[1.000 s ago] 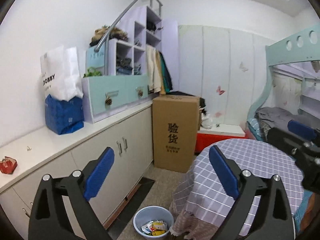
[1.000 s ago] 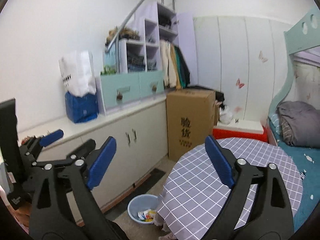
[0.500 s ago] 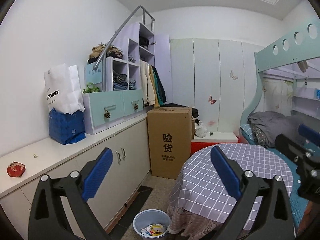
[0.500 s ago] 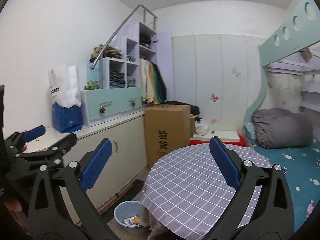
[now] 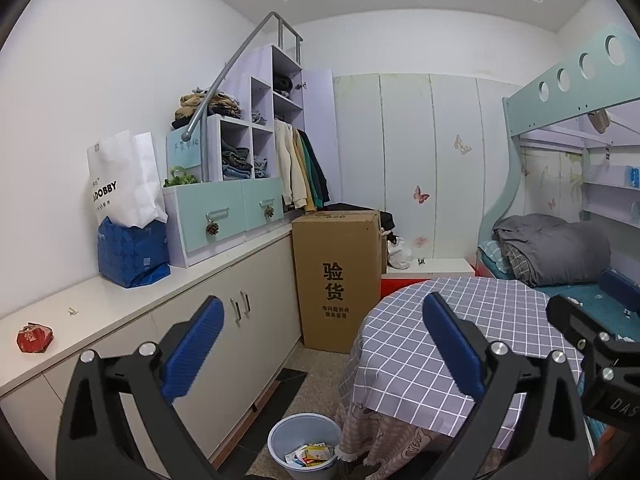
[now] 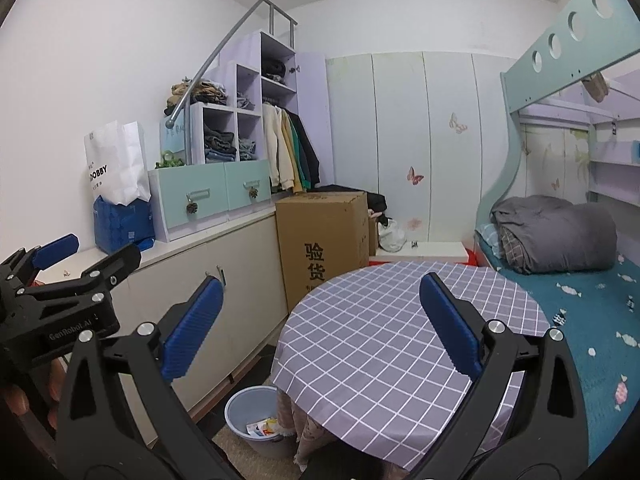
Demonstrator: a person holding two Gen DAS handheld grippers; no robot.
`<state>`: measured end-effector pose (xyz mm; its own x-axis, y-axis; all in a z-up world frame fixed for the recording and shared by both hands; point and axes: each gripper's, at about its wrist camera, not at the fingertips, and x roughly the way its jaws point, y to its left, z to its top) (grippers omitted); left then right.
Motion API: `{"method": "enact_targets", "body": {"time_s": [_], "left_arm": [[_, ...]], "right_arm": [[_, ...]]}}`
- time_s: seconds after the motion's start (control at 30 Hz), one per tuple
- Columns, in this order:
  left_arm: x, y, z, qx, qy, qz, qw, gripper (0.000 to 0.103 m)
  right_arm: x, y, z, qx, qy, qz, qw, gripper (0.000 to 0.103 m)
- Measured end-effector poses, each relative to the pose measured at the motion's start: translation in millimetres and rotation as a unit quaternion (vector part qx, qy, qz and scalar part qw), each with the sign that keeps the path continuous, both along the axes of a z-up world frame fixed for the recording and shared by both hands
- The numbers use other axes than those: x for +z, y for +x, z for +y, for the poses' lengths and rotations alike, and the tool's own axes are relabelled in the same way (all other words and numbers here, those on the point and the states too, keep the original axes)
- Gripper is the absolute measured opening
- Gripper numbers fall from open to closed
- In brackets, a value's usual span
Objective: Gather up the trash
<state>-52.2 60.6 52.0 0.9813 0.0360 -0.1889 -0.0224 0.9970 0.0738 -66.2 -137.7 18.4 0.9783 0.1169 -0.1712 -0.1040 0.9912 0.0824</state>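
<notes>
Red trash point(image 5: 34, 337) sits on the table point(image 5: 120, 312), well left of the bin point(image 5: 306, 444); I hold my left tool point(image 5: 320, 356) and right tool point(image 6: 318, 328) spread, empty.

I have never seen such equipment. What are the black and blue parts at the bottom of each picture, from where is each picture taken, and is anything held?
There is no robot arm here. A person carries two hand-held grippers, and a wide-angle camera on each looks forward along its two fingers. The black arms with blue pads are those fingers.

One picture comes from the left gripper, the other from the right gripper. Each also shows the other gripper at its edge.

Both stand open and hold nothing.

On the white counter lies a crumpled red wrapper, likely trash, near a blue bag with a white paper bag in it. The checkered tablecloth looks bare where it shows. On the floor beside the table stands a blue wastebasket with wrappers already inside.
</notes>
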Motion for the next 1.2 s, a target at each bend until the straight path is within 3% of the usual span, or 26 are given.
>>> {"method": "enact_targets", "body": {"time_s": [1.2], "left_arm": [[-6.3, 5.3, -6.3, -0.009, 0.01, 0.015, 0.9998, 0.098]], "right_arm": [[-6.3, 3.9, 0.5, 0.013, 0.004, 0.019, 1.0, 0.097]]}}
